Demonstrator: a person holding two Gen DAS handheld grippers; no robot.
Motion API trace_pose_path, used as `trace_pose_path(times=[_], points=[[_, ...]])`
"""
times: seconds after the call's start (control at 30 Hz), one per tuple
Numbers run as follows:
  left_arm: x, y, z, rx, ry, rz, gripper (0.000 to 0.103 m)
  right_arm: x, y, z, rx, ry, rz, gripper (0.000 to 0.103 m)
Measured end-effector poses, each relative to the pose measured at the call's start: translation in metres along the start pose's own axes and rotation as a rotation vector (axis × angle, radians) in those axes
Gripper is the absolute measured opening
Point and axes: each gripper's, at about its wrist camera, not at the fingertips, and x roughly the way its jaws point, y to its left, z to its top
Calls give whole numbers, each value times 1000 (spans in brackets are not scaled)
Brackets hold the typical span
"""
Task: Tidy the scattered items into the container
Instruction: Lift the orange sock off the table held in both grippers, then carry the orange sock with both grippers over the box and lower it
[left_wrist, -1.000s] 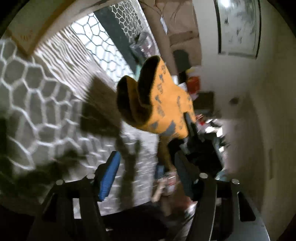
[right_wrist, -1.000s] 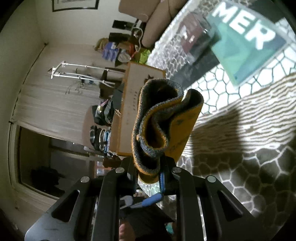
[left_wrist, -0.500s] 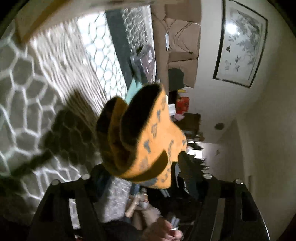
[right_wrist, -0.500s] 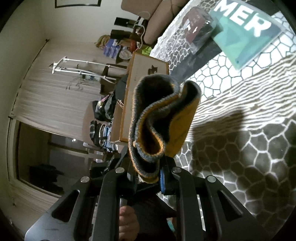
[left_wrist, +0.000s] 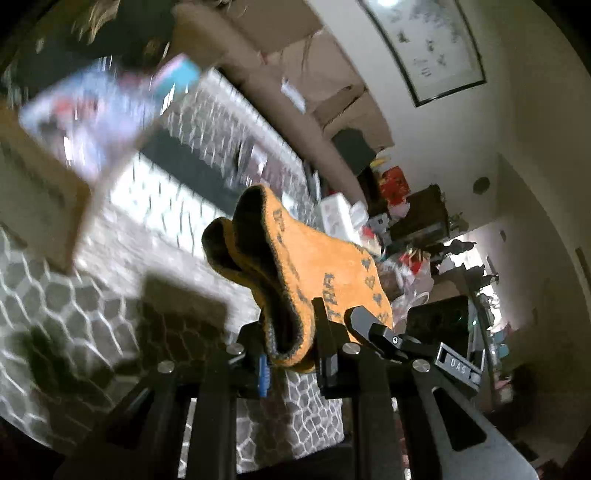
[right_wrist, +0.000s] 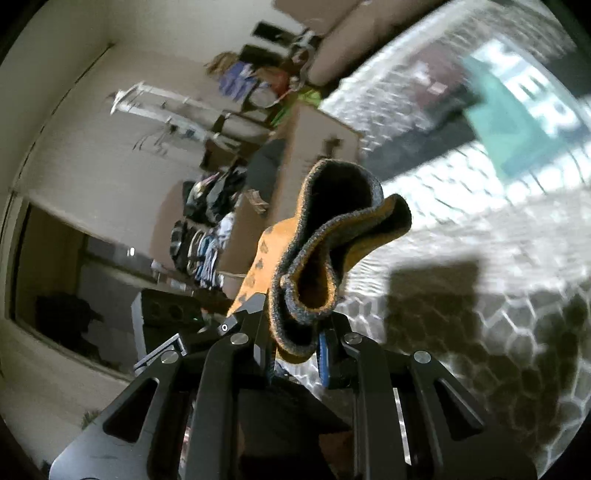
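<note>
— Where's the orange knitted sock with the grey cuff (left_wrist: 314, 266)?

— Pinched between both claws. My left claw (left_wrist: 291, 354), open a second ago, is closing on its end; my right claw (right_wrist: 295, 339) stays clenched on the other. Lifted off the honeycomb-patterned mat (right_wrist: 498, 332), ready for the container.

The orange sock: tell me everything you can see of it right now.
The orange sock is knit fabric, orange with grey printed marks and lettering, and a dark grey lining and edge. It is folded over, its open dark cuff pointing away from the cameras. It hangs clear of the patterned surface, between the closing left gripper and the right gripper, which is shut on it.
</note>
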Motion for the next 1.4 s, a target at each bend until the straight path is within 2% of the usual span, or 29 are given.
trace_pose_path(times=[0.2, 0.33, 0.53, 0.67, 0.8, 0.9, 1.0, 1.13, 1.3, 1.4], points=[[-51, -15, 57, 112, -159, 117, 18, 57, 100, 56, -250, 96, -65, 17], [-85, -6, 95, 142, -262, 231, 18, 125, 160, 86, -428, 190, -143, 16], [-120, 33, 129, 128, -350, 390, 18, 230, 203, 105, -608, 341, -185, 16], [-129, 70, 132, 49, -392, 448, 18, 293, 206, 106, -701, 462, -177, 16], [-128, 91, 135, -4, -403, 448, 18, 342, 202, 108, -805, 587, -181, 16], [-120, 94, 135, 26, -372, 451, 18, 368, 198, 111, -854, 670, -154, 16], [-115, 109, 134, -10, -310, 437, 18, 389, 190, 109, -884, 741, -147, 16], [-108, 129, 135, -65, -255, 418, 19, 408, 172, 101, -897, 768, -174, 16], [-116, 124, 132, -57, -228, 412, 20, 415, 157, 100, -883, 735, -211, 16], [-134, 117, 124, -53, -243, 404, 20, 417, 151, 97, -891, 735, -233, 16]])
